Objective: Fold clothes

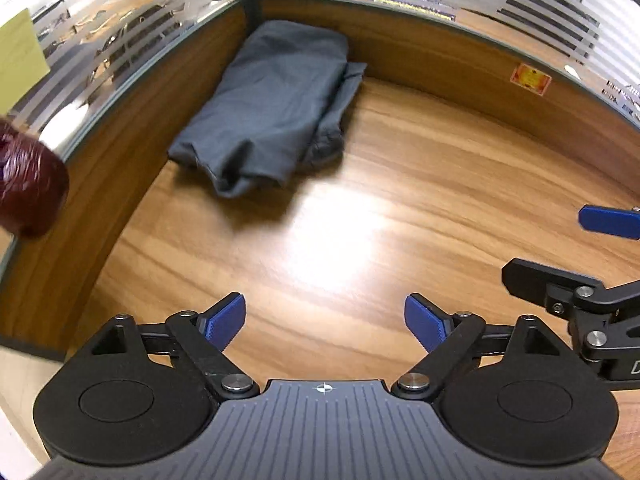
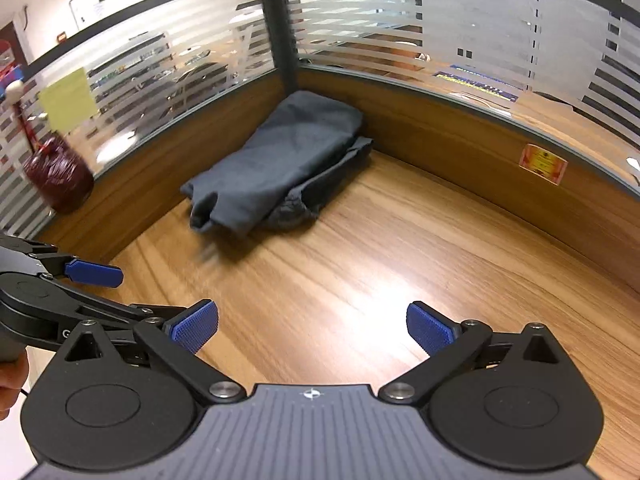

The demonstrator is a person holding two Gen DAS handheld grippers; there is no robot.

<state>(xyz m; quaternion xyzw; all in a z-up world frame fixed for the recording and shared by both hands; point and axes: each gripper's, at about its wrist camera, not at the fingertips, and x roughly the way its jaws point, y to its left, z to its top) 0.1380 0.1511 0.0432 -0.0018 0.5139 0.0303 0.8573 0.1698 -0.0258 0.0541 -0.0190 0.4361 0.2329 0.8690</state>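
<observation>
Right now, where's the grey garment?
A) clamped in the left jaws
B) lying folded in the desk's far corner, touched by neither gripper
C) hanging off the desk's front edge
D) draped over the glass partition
B: the grey garment lies folded in the corner where the partitions meet, while the left gripper and right gripper hang apart from it with jaws open and empty.

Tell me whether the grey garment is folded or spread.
Folded: the grey garment lies in stacked layers in the desk corner.

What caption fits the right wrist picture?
Both open grippers, right gripper and left gripper, hover over the wooden desk; folded grey garment lies in the corner.
</observation>
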